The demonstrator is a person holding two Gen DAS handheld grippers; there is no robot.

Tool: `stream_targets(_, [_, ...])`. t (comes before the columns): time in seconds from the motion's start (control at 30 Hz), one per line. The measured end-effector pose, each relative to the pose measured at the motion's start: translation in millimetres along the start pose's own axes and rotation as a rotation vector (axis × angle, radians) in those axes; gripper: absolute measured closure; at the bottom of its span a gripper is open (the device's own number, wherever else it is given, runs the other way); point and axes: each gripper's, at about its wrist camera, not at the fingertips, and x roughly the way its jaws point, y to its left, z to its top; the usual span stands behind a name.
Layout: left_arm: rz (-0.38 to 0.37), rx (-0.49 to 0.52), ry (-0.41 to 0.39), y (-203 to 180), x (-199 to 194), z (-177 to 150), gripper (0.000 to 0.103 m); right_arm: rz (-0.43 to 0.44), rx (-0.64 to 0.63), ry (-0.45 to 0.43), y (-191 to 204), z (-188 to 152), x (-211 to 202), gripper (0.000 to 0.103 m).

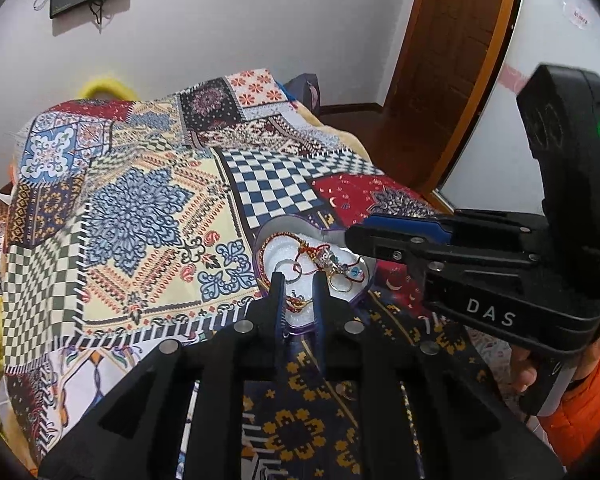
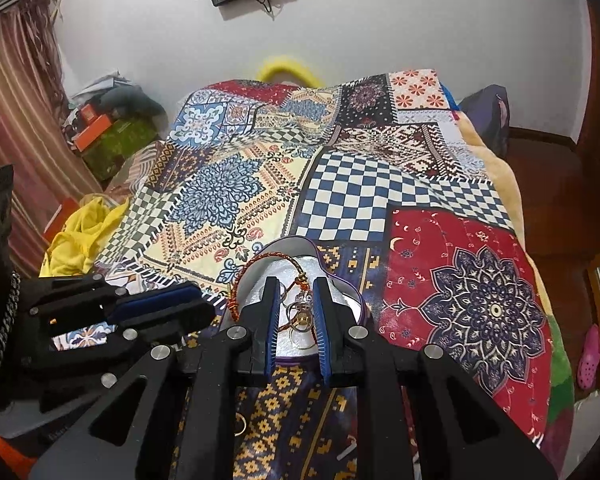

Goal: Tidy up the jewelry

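A heart-shaped purple jewelry box (image 1: 270, 232) with a white lining lies open on the patchwork bedspread (image 1: 140, 200). It holds a red beaded bracelet (image 1: 284, 235), red thread bands, silver rings (image 1: 286, 270) and a gold ring (image 1: 340, 284). My left gripper (image 1: 298, 278) is open, its fingers over the box's near part. My right gripper (image 2: 296, 284) is open over the same box (image 2: 296, 244), straddling rings and a charm (image 2: 300, 316). Neither holds anything. The right gripper also shows in the left wrist view (image 1: 356, 236), at the box's right side.
A gold ring (image 2: 241, 424) lies on the bedspread in front of the box. Yellow cloth (image 2: 76, 240) and boxes (image 2: 100, 128) sit left of the bed. A wooden door (image 1: 440, 60) and a mirror stand to the right.
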Motion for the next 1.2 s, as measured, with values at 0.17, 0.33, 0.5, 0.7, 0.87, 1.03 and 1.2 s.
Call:
stream_targets(0.17, [0.026,0.003,-0.037,-2,-24,1,0.085,-0.030,-0.018,-0.035,5,-1,-18,0.081])
stream_targets(0.33, [0.042,-0.005,-0.068,-1,-46,-1,0.073,-0.061,-0.042,-0.070,12,-4,-37,0.079])
stream_targets(0.5, [0.044,-0.026,-0.074,2,-59,-10,0.072,-0.081,-0.061,-0.100,20,-14,-53,0.067])
stream_targets(0.7, [0.055,-0.049,-0.039,8,-64,-29,0.070,-0.096,-0.082,-0.078,27,-30,-50,0.066])
stream_targets(0.87, [0.059,-0.059,0.021,13,-56,-52,0.070,-0.097,-0.089,-0.003,32,-51,-28,0.066])
stream_targets(1.03, [0.057,-0.064,0.068,17,-48,-70,0.070,-0.088,-0.105,0.084,39,-70,0,0.066])
stream_targets(1.2, [0.055,-0.066,0.096,20,-42,-84,0.070,-0.091,-0.149,0.133,49,-79,16,0.066])
